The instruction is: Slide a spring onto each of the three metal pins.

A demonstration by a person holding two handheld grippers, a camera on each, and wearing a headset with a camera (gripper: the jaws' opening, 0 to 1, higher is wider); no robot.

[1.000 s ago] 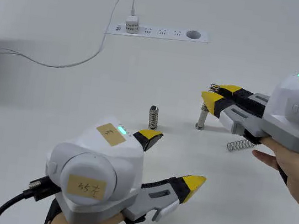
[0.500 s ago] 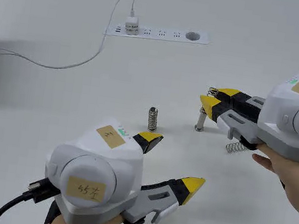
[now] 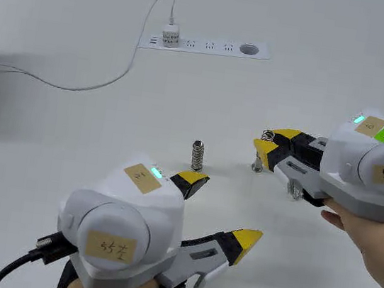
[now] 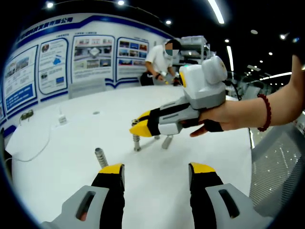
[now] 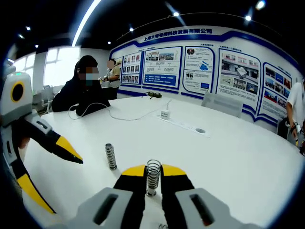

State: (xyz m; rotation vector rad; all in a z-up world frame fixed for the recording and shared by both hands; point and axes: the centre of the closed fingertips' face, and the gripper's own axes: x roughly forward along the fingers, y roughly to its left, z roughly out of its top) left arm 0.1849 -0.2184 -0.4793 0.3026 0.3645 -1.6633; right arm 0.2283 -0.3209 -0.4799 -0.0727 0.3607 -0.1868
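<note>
Spring stands upright, clamped between the jaws of the right tool, which press against its coils from either side. In the head view I note its top coil at the yellow tips, directly above a pin that stands on the tabletop. I cannot tell how far down the pin the spring reaches.

To the left of that pin, and apart from it, a second spring sits upright around a second pin. Neither tool touches it. In the right gripper view it stands just left of the clamped spring.

A small metal part shows just under the right tool's body. It is too hidden for me to tell whether it is a pin or a spring.

The left tool is low in the head view, held in a hand, jaws spread wide with nothing between them. Its upper tip lies near the second spring but clear of it. In the left gripper view the second spring stands just beyond the left-hand jaw, and the right tool reaches in from the right above the first pin.

At the far side of the tabletop lies a white power strip with one plug in it. A cable runs from the plug away to the left.
</note>
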